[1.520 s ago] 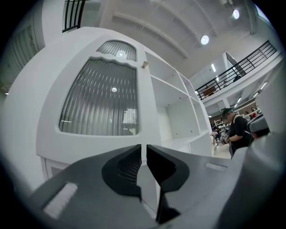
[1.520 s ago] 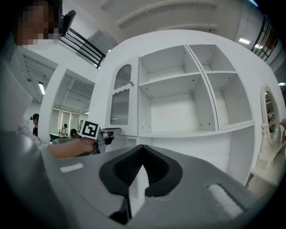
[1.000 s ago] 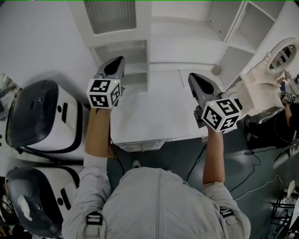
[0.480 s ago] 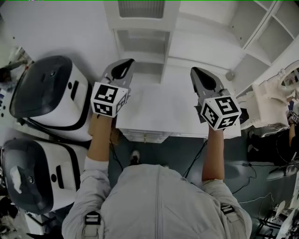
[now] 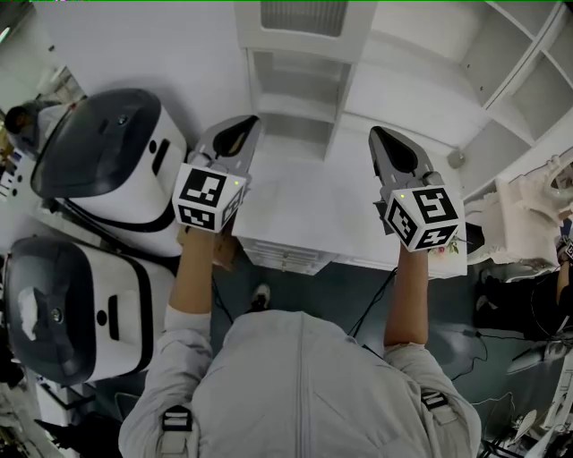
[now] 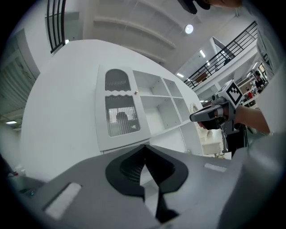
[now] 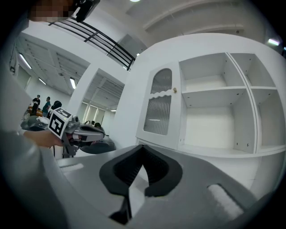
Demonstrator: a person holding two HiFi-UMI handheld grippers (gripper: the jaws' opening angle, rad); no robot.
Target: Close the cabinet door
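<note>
The white cabinet's door [image 5: 304, 22], with ribbed glass panes, stands swung open at the top middle of the head view. It shows left of the bare shelves [image 6: 156, 107] in the left gripper view as the door [image 6: 118, 112]. In the right gripper view the door [image 7: 161, 109] carries a small knob [image 7: 175, 90]. My left gripper [image 5: 240, 127] [image 6: 144, 146] is shut and empty, short of the door and to its left. My right gripper [image 5: 383, 139] [image 7: 143, 146] is also shut and empty, level with the left one and to the door's right.
A white counter [image 5: 304, 210] with a drawer front lies under both grippers. Two white-and-black machines [image 5: 112, 170] [image 5: 72, 313] stand at the left. More open shelves [image 5: 528, 63] and a white device [image 5: 528, 201] are at the right. Cables run over the dark floor [image 5: 501, 340].
Both grippers have shifted left relative to the cabinet, so the open door now sits ahead between them rather than over the left one. Both jaws have stayed shut.
</note>
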